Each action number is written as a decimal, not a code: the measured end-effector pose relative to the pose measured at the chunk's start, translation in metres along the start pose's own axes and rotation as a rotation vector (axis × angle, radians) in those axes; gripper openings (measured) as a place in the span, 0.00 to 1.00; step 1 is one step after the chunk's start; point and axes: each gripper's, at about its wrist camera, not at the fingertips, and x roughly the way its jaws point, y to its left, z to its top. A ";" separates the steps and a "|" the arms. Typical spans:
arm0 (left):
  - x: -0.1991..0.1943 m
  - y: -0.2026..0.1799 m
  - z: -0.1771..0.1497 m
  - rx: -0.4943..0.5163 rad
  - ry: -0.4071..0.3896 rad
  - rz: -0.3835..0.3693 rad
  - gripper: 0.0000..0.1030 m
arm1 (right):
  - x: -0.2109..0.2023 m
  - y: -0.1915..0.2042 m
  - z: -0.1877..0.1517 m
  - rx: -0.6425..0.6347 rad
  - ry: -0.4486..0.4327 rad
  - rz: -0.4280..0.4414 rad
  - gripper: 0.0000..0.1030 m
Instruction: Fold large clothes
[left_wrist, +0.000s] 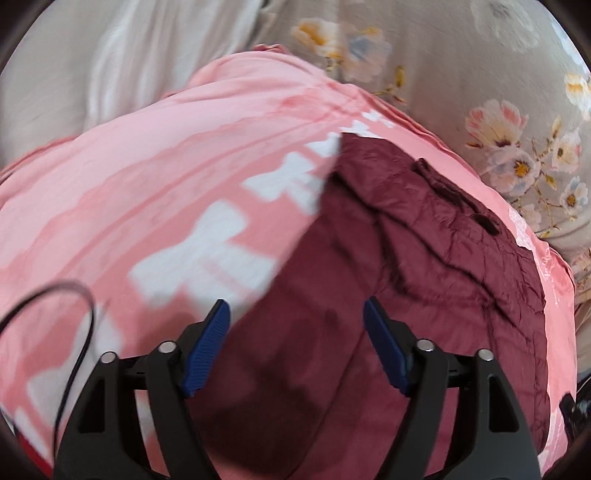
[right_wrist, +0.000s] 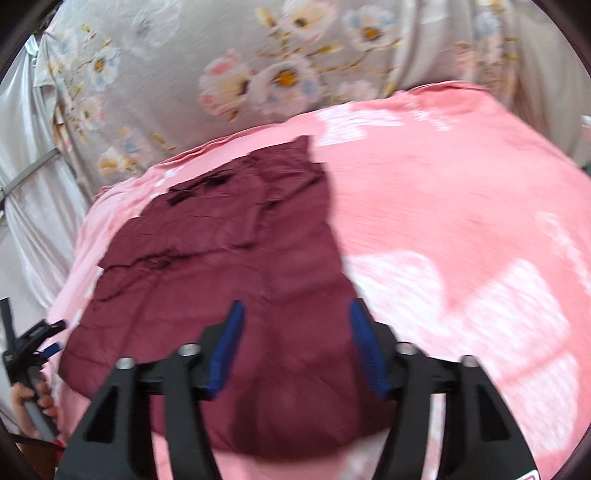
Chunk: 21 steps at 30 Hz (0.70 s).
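Here my left gripper (left_wrist: 295, 314) and right gripper (right_wrist: 293, 314) hang unclenched, the maroon garment (right_wrist: 229, 266) running toward eleven o'clock, right nearer.

We can read no text, label, brand or number in either view. The pink cotton bedsheet (left_wrist: 122, 177) carries large white block shapes (left_wrist: 207, 254) that may be letters, but motion blur leaves them illegible to us. Near that sheet's right edge, in the left wrist view, we see faint pale marks (left_wrist: 546, 273), too small and smeared to make out. At the bottom right corner of the right wrist view, a red and white fragment (right_wrist: 526, 474) on the black plastic gripper body is cut off by the frame.
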 end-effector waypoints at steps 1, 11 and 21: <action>-0.005 0.009 -0.006 -0.021 0.000 0.007 0.77 | -0.005 -0.006 -0.008 -0.003 0.002 -0.019 0.66; -0.008 0.057 -0.032 -0.178 0.066 -0.038 0.86 | 0.002 -0.038 -0.042 0.108 0.093 0.001 0.69; -0.014 0.026 -0.032 -0.072 0.125 -0.182 0.11 | -0.002 -0.022 -0.028 0.138 0.068 0.087 0.07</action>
